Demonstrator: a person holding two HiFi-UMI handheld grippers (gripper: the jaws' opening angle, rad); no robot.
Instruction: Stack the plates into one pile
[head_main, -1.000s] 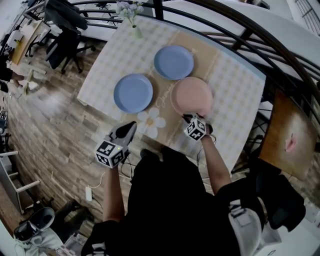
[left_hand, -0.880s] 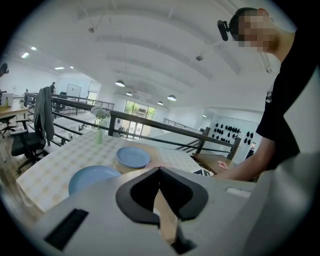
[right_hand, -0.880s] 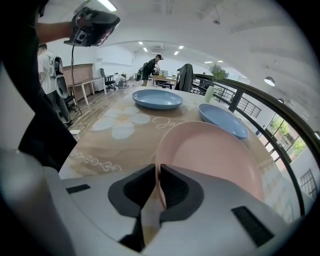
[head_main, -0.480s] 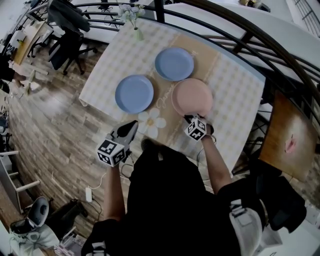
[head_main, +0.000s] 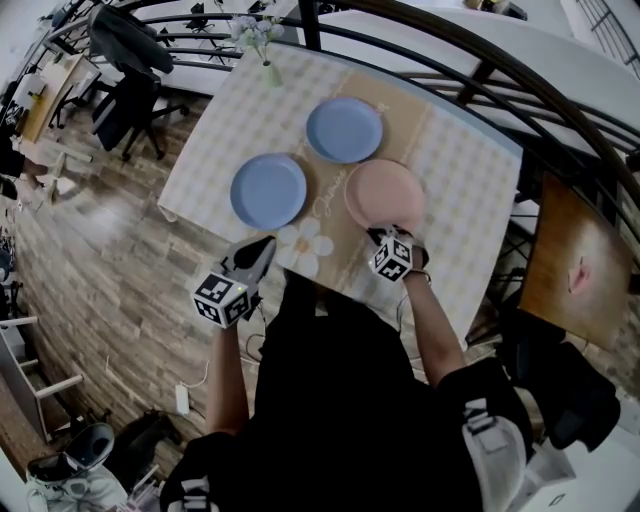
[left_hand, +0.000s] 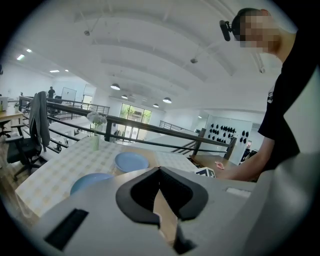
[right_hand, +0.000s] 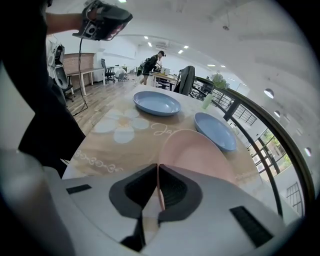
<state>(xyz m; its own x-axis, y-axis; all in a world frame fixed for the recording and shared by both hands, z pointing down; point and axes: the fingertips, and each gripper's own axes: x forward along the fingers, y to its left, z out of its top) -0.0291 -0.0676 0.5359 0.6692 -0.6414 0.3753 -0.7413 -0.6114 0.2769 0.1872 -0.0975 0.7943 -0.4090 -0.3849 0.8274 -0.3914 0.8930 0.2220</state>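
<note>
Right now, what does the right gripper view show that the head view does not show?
Only the right gripper view shows the jaws of the right tool closed on the rim of the pink plate. Only the head view shows that tool's marker cube from above. Both views show the pink plate, the left blue plate, the far blue plate, and the left tool.

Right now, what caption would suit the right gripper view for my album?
Right gripper pinches the pink plate by its rim; two blue plates lie beyond on the table.
</note>
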